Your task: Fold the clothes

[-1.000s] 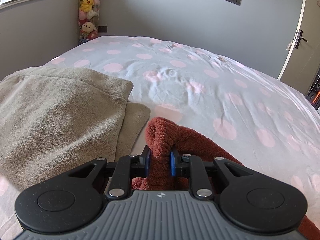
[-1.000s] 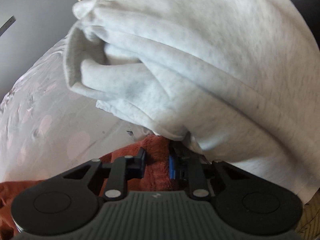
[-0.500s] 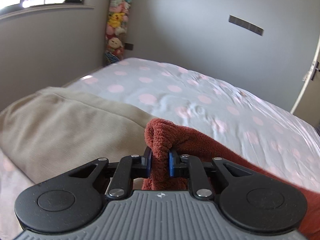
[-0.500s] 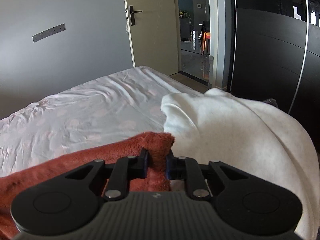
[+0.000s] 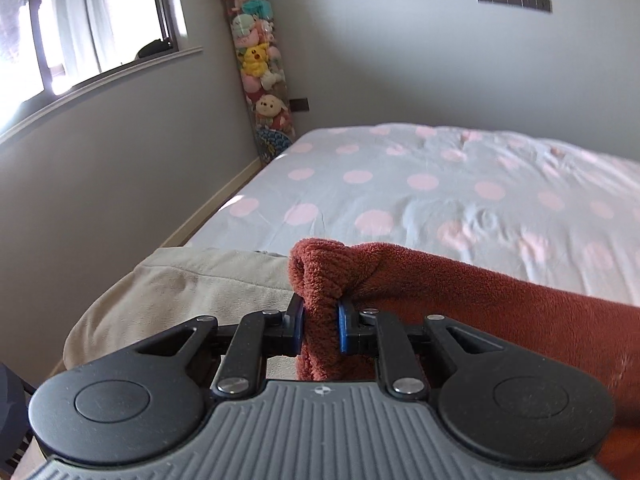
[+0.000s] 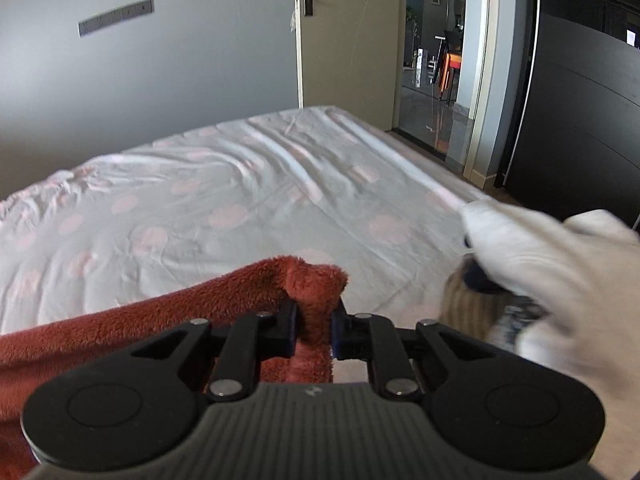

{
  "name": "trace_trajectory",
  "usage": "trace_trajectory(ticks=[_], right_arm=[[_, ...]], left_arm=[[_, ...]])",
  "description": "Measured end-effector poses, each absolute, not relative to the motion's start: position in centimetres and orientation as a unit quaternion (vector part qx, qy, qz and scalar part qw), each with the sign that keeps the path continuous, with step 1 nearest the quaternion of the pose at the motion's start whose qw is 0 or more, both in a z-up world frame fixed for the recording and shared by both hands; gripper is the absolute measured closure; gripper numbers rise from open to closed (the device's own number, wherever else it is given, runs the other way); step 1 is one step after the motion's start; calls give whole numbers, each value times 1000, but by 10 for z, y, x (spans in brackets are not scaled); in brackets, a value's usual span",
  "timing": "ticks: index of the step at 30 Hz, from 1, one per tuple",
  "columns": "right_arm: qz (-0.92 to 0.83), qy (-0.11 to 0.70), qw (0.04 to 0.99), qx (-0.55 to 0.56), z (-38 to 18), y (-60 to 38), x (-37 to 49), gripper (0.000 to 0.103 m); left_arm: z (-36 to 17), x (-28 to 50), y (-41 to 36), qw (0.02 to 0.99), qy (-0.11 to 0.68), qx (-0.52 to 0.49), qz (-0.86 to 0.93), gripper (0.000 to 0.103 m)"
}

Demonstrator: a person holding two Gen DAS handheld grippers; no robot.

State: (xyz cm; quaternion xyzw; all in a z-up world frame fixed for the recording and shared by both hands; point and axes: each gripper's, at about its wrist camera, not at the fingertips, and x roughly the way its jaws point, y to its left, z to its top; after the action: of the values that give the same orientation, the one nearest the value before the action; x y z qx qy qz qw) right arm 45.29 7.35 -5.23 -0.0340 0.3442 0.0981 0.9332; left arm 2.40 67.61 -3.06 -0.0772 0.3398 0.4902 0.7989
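Left gripper [image 5: 320, 322] clamping fuzzy rust-red fleece garment [image 5: 500, 312] beside beige folded fleece [image 5: 192, 292], right gripper [image 6: 314, 330] pinching its other corner near white sweatshirt [image 6: 560, 280], both raised over polka-dot bed [image 6: 240, 200]

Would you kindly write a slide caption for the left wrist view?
Left gripper pinches a rust-red fleece garment above the polka-dot bed, beige clothing alongside.

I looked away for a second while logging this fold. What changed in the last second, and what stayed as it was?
Both grippers rose, lifting the red fleece garment off the bed. The right gripper came out from under the white clothes pile, which now sits lower at its right. The left gripper sees more wall and window. Unchanged: each gripper stays clamped on a corner of the garment; the beige blanket lies put.
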Motion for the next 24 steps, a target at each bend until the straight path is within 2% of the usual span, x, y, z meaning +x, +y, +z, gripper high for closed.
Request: trace_trajectory(ticks=[8,12,16,17,18,20,22,24], right_arm=[[84,378,919,-79,-126,118,521,86],[88,390,911,-97,-153,137,539,85],[86,403,904,-111,-172,148,546,83],[84,405,904,-110,-174,148,547,79],[81,408,903,-109,-175,146,547,70],[74,410,903,-105,-174,142,543,57],[72,404,906,-99,-166,134,535,54],[77,396,911,-90,-154,124,520,49]], left_arm=[[-93,103,710,772,412,-34,483,89],[-121,119,720,760,437,-23,480,88],[-138,120,716,751,458,15,475,82],[-139,121,714,750,463,28,471,81],[-138,121,712,751,467,41,465,80],[-131,114,704,756,466,58,455,73],[-120,106,695,763,462,70,447,53],[-100,91,686,773,450,67,442,49]])
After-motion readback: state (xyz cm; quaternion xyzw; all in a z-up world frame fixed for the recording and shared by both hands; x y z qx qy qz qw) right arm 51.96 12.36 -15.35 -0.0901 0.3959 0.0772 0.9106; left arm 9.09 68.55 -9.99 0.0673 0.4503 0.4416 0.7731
